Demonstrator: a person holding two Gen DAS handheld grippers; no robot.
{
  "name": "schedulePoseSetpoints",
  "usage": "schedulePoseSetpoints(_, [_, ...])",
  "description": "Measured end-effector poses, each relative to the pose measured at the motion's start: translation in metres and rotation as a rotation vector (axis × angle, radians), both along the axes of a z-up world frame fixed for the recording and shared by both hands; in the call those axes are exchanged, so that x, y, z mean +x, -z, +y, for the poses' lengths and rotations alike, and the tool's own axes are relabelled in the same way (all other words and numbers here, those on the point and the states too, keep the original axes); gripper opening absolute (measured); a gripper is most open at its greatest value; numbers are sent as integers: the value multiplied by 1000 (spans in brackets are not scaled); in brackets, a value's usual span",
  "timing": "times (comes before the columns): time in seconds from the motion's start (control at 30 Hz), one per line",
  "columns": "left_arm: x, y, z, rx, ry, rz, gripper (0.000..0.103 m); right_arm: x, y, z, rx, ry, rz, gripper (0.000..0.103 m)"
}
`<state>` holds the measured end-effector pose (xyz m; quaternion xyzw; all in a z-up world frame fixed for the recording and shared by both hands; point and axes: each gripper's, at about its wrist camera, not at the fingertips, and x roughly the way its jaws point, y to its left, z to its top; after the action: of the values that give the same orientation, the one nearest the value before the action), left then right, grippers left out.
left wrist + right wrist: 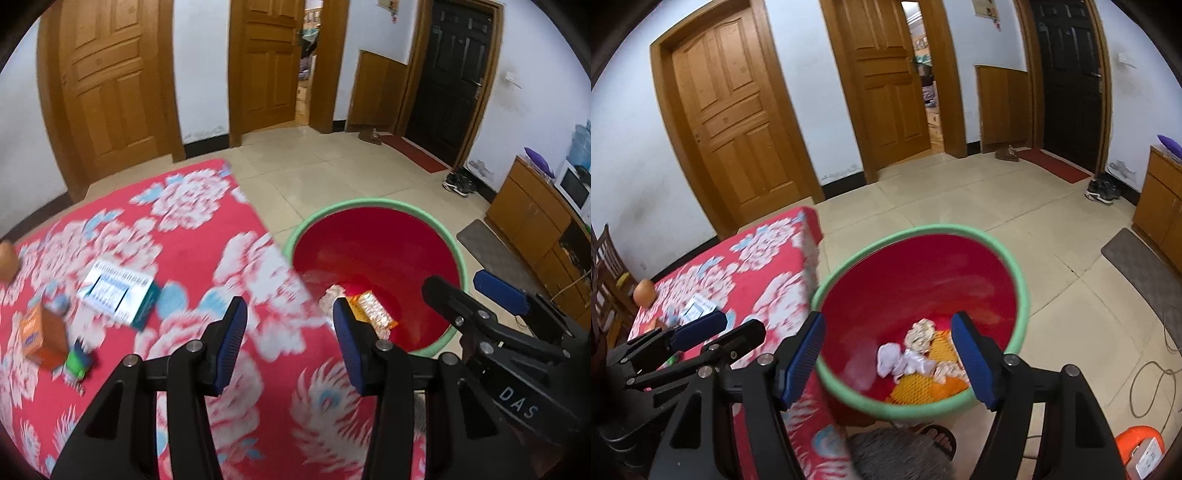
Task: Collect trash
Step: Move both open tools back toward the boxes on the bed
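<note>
Beside the table draped in red flowered cloth (229, 258), on the pale tiled floor, stands a round red plastic bin with a green rim (1019, 280), holding crumpled white paper (905, 362), orange foam netting (919, 387) and an orange snack wrapper (373, 308). Above it, left gripper (290, 343) and right gripper (888, 363) both parted, gripping nothing. Farther left on the cloth, a white-and-teal carton (118, 295) and an orange box (42, 338) remain uncollected.

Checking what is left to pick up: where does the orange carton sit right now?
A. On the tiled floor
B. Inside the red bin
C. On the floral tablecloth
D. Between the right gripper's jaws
C: the orange carton stands on the floral tablecloth, near the white-and-teal box, outside the red bin.
</note>
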<state>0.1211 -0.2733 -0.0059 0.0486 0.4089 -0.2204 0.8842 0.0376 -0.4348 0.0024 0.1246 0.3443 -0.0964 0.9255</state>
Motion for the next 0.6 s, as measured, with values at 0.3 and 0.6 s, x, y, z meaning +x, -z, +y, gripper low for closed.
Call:
schedulePoseSetpoints(0.3, [-24,0,66,-13,-84,-12,48,-13,1,56,7,-134,11,73])
schedulePoseSetpoints(0.6, [-41,-5,131,-50,-202,-29,48,-15,-10,120,-3,-286,-5,73])
